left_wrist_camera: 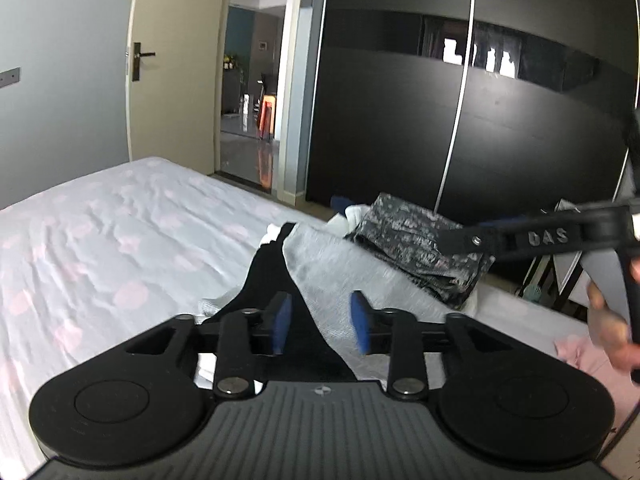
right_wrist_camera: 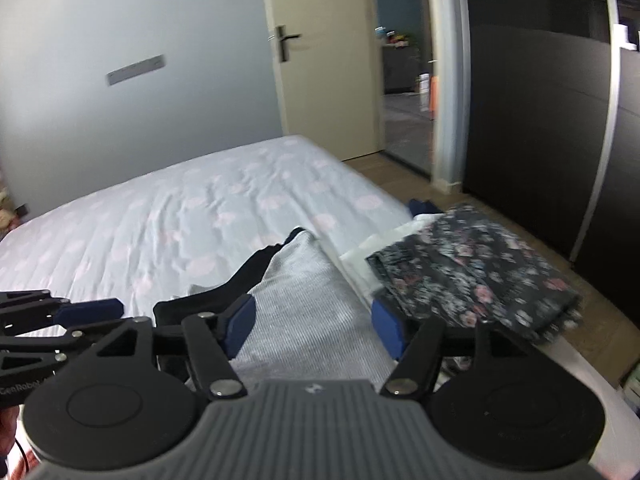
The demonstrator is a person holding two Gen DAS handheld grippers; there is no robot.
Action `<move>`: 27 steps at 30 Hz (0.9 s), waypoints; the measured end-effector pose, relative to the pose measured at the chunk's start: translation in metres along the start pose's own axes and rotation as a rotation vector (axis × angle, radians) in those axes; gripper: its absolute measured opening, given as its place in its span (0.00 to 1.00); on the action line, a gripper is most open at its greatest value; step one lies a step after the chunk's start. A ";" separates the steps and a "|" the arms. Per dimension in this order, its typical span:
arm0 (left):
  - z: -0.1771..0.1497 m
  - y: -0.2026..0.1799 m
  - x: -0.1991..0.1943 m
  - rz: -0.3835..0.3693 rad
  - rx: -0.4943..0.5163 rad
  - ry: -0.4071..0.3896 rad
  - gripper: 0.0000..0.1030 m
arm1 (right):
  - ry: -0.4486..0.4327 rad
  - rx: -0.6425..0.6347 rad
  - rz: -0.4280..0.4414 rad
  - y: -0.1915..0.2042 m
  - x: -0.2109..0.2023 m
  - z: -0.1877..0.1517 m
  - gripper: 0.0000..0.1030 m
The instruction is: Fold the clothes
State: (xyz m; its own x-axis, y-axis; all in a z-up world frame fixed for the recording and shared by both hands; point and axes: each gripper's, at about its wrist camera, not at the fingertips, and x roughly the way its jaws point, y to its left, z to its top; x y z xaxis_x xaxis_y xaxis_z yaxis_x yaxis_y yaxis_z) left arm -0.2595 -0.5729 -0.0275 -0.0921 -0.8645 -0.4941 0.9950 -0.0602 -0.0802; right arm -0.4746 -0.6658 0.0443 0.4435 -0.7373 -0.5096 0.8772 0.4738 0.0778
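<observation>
A light grey knit garment [right_wrist_camera: 304, 312] lies on the bed with a black garment [left_wrist_camera: 276, 280] beside and partly under it on its left. My left gripper [left_wrist_camera: 320, 322] is open and empty, hovering over the black garment and the grey one's edge [left_wrist_camera: 340, 276]. My right gripper [right_wrist_camera: 314, 324] is open and empty, hovering over the grey garment. A folded dark floral garment [right_wrist_camera: 472, 268] lies to the right on white clothes; it also shows in the left wrist view [left_wrist_camera: 416, 240]. The right gripper's body [left_wrist_camera: 560, 236] shows at the right of the left wrist view.
The bed [right_wrist_camera: 180, 216] has a pale sheet with pink spots. A dark wardrobe [left_wrist_camera: 480, 120] stands beyond the bed's right edge. A cream door [right_wrist_camera: 320, 60] stands open to a hallway. A pink item [left_wrist_camera: 576, 356] lies at the right.
</observation>
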 end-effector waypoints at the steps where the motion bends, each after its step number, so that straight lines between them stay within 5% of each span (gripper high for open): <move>1: 0.000 -0.002 -0.005 0.006 0.002 -0.007 0.49 | -0.013 0.008 -0.015 0.003 -0.009 -0.001 0.76; 3: 0.000 -0.004 -0.016 0.009 0.003 -0.017 0.55 | -0.039 0.023 -0.045 0.010 -0.028 -0.004 0.94; 7: -0.005 -0.010 -0.037 0.035 -0.005 -0.058 0.73 | -0.087 0.021 -0.093 0.028 -0.059 -0.016 0.96; 11: -0.017 -0.018 -0.061 0.073 0.017 -0.105 0.74 | -0.060 0.064 -0.097 0.039 -0.076 -0.035 0.96; 27: -0.076 -0.017 -0.108 0.162 -0.037 -0.070 0.74 | -0.036 0.079 -0.140 0.075 -0.112 -0.107 0.96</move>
State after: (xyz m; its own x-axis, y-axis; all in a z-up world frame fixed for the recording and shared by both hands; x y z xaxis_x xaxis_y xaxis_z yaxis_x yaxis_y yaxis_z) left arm -0.2699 -0.4405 -0.0390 0.0734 -0.8943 -0.4414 0.9943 0.0997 -0.0367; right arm -0.4783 -0.4961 0.0150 0.3214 -0.8108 -0.4892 0.9418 0.3274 0.0762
